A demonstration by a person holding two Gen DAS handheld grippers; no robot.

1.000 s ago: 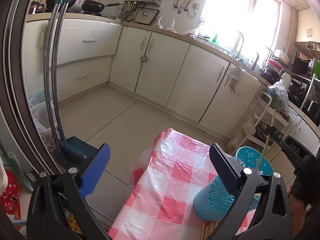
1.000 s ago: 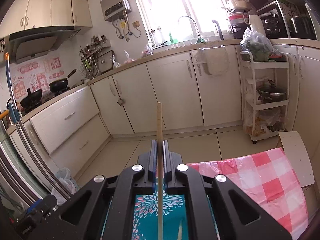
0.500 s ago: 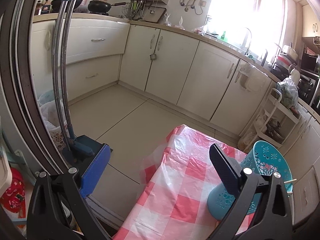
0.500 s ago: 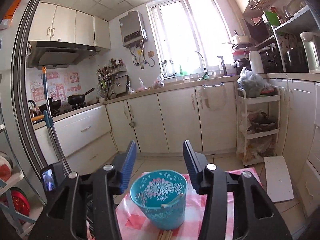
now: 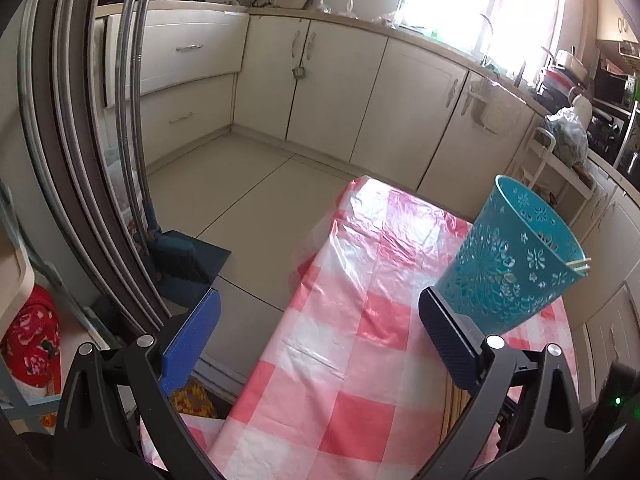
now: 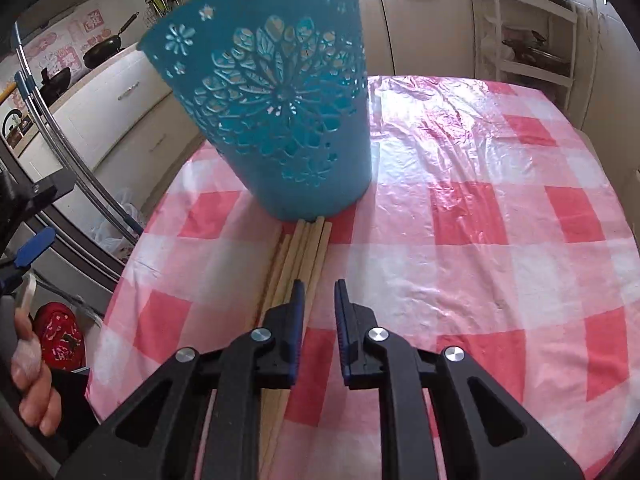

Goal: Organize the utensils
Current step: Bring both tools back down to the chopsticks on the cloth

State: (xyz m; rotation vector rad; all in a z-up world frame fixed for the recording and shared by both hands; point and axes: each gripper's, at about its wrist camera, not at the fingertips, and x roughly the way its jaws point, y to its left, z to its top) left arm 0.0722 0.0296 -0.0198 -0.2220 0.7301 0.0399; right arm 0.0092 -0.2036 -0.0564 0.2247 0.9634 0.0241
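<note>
A teal perforated holder (image 6: 276, 112) stands on the pink checked tablecloth (image 6: 480, 240); it also shows in the left wrist view (image 5: 516, 260), with chopstick tips (image 5: 578, 266) poking over its rim. Several wooden chopsticks (image 6: 298, 264) lie in a bundle on the cloth, running from the holder's base toward me. My right gripper (image 6: 319, 294) is open with a narrow gap and empty, low over the near part of the bundle, its left finger (image 6: 297, 300) over the sticks. My left gripper (image 5: 316, 332) is wide open and empty, left of the holder.
The table's left edge (image 5: 304, 280) drops to the tiled floor. A broom and dustpan (image 5: 180, 256) lean by a dark frame on the left. White kitchen cabinets (image 5: 360, 92) line the back wall. A white rack (image 6: 528, 40) stands behind the table.
My right gripper let the chopstick go into the holder, opened, then came down low over the bundle on the cloth with its jaws narrowed. My left gripper shifted a little left.
</note>
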